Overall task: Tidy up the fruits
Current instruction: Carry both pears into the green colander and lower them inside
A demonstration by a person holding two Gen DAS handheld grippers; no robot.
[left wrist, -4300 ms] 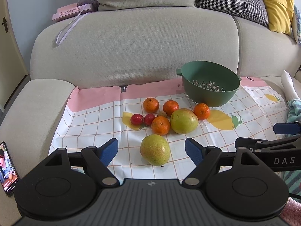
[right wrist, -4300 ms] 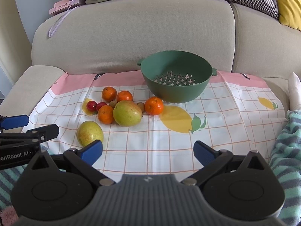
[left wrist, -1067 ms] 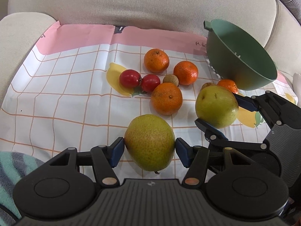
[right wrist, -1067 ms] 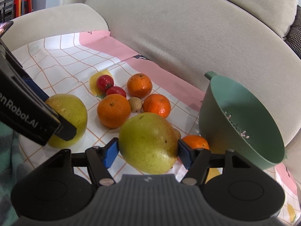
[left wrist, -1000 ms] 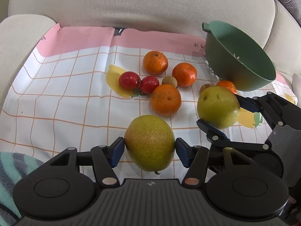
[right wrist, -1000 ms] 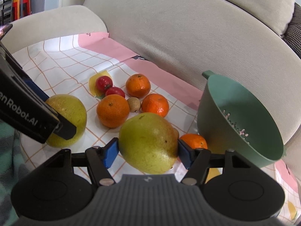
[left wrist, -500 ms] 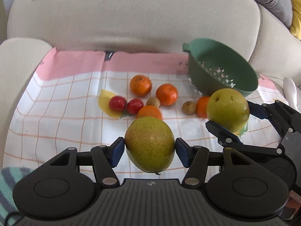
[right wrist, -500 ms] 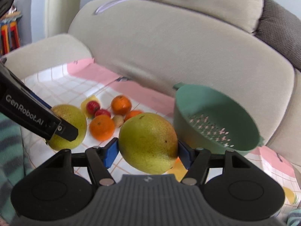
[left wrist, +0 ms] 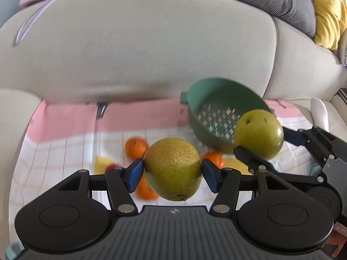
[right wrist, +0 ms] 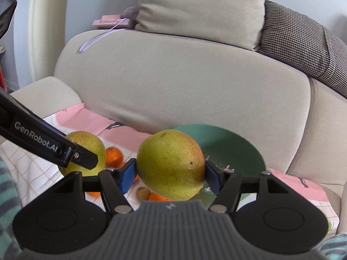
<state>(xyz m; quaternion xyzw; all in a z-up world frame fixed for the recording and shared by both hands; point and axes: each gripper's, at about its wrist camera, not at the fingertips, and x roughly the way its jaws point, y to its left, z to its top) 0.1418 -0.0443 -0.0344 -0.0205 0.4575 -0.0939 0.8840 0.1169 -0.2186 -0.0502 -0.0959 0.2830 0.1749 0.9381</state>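
The left gripper point(left wrist: 173, 172) has its blue pads point(left wrist: 135, 174) pressed on either side of a speckled green pear point(left wrist: 172, 169), about half closed, and holds it clear of the cloth point(left wrist: 65, 149); the right gripper point(right wrist: 171, 176) grips a second pear point(right wrist: 170, 166), greenish with a red blush, in the same way, pads tight on both flanks, and that fruit too hangs in the air. In the left view the right gripper's pear point(left wrist: 259, 137) shows at the right, in front of the rim of the green colander point(left wrist: 214, 108); in the right view the left gripper's pear point(right wrist: 85, 151) shows at the left behind a black finger point(right wrist: 49, 146).

The colander sits on the pink-edged checked cloth spread over the seat of a beige sofa point(left wrist: 141, 49); it looks empty as far as its holed floor shows. On the cloth below the pears lie several oranges point(left wrist: 136, 147), partly hidden and blurred; a red fruit point(left wrist: 112, 166) peeps out beside a yellow print; a small brown fruit point(right wrist: 143, 192) lies under the right gripper's pear.

On the sofa back rest a beige cushion point(right wrist: 201, 8), a houndstooth cushion point(right wrist: 301, 43) and a yellow one point(left wrist: 329, 10); a pink book point(right wrist: 110, 22) lies on the back at the left.
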